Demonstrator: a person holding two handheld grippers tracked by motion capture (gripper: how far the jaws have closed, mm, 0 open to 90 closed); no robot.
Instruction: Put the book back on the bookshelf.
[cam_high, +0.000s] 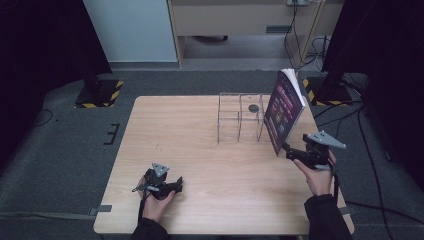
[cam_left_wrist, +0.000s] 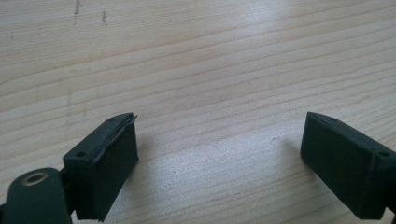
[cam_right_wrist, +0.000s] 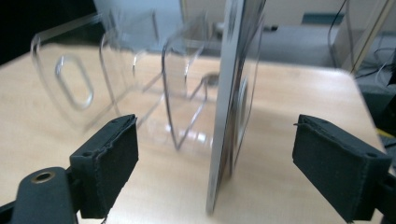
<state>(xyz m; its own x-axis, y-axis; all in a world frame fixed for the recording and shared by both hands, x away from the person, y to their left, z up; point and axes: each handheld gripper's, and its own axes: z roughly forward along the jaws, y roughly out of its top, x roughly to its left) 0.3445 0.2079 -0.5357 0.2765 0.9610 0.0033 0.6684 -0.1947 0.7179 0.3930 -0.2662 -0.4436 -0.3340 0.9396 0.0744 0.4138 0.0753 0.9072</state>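
Your book (cam_right_wrist: 231, 107) runs off the top edge in the right gripper view, so its cover print stays unreadable. The clear rack (cam_right_wrist: 140, 79) behind it is blurred, and you can't tell what the small dark spot (cam_high: 253, 107) inside it is.

book cover (cam_high: 282, 112): dark purple with pale printing at right of centre in the high view, too small to read
readable text elsewhere: none, on table or clear rack

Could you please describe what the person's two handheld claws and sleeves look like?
Both claws are black, each with two blocky jaws faced with ribbed pads. The left claw and right claw each carry a grey three-cornered plate on top. A dark cable trails from each. The sleeves are dark.
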